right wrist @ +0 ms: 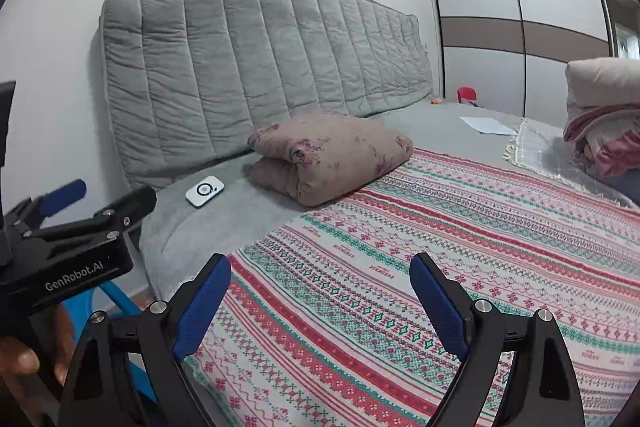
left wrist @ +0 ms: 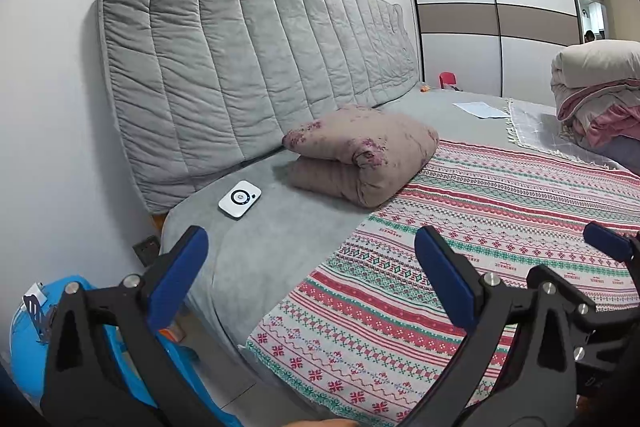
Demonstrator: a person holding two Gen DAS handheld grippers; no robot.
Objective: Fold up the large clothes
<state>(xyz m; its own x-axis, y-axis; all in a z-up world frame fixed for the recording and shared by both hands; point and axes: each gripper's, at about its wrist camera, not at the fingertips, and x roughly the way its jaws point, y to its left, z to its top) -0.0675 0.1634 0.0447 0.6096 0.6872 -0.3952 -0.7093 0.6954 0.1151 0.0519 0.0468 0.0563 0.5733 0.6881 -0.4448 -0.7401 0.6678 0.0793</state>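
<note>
Both tools [left wrist: 312, 279] [right wrist: 320, 297] hover agape above the patterned cloth [right wrist: 440, 247].

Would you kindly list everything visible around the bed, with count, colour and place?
patterned blanket: one, red, green and white stripes, spread flat across the bed
folded quilt: one, dusty pink with purple flowers, near the headboard
white device: one, white, on the grey sheet left of the quilt
headboard: one, grey padded, against the wall
paper: one, white, far side of the bed
fringed cloth: one, pale grey, beyond the blanket
bedding pile: one, cream and pink, far right
wardrobe: one, white and brown sliding doors
left hand-held gripper: one, black with blue pads, open, above the bed edge
right hand-held gripper: one, same colours, open, above the blanket
</note>
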